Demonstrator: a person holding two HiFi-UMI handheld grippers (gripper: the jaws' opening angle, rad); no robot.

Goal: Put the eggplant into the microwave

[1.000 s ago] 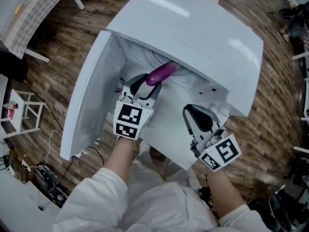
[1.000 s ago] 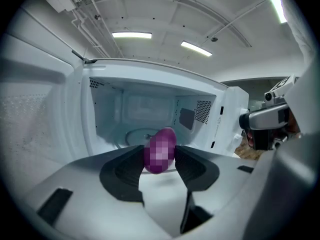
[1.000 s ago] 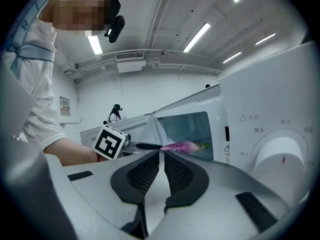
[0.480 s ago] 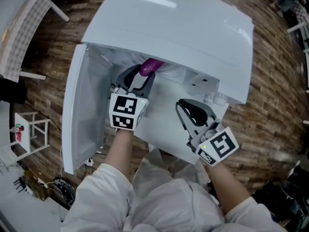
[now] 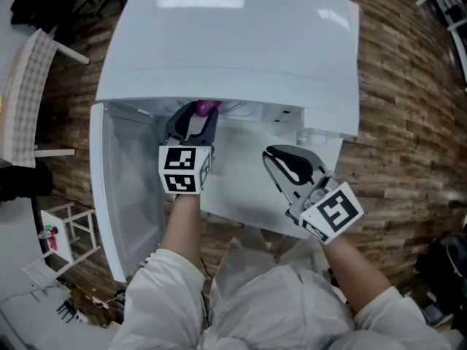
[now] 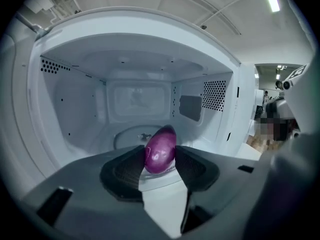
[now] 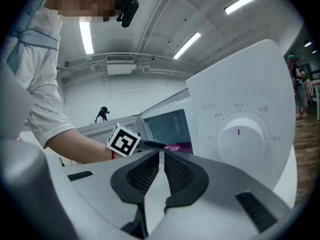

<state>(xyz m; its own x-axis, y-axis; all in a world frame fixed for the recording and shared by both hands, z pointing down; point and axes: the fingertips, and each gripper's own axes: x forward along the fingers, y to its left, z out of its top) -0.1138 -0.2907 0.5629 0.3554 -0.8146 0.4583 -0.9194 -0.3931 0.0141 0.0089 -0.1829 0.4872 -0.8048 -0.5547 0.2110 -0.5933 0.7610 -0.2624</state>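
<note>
Eggplant: The purple eggplant (image 6: 161,151) is held up in the air. It is not lying on anything yet.
Left tongs: The left tongs (image 6: 160,160) are clamped on the eggplant, with one pad pressing on each side. The eggplant's round end pokes out in front of them.
Where the eggplant is: It is right at the open front of the microwave (image 5: 233,42). From above, only a bit of purple shows under the edge of the top.
Inside the microwave: The box is white and has nothing in it. A round glass plate (image 6: 127,135) sits on its floor, and the tip of the eggplant is over the near edge of that plate.
Door: The door (image 5: 122,188) is swung wide open to the left, so nothing blocks the way in.
Right tongs: The right tongs (image 7: 161,156) have their pads close together with nothing between them. They wait outside, in front of the big round knob (image 7: 242,134).
Done so far: The door is open, the eggplant is picked up, and it is at the opening.
Still to do: I think the eggplant has to go a little deeper and come down onto the glass plate. Then the left tongs must let go and come out.
How far along: Most of the job looks done.
</note>
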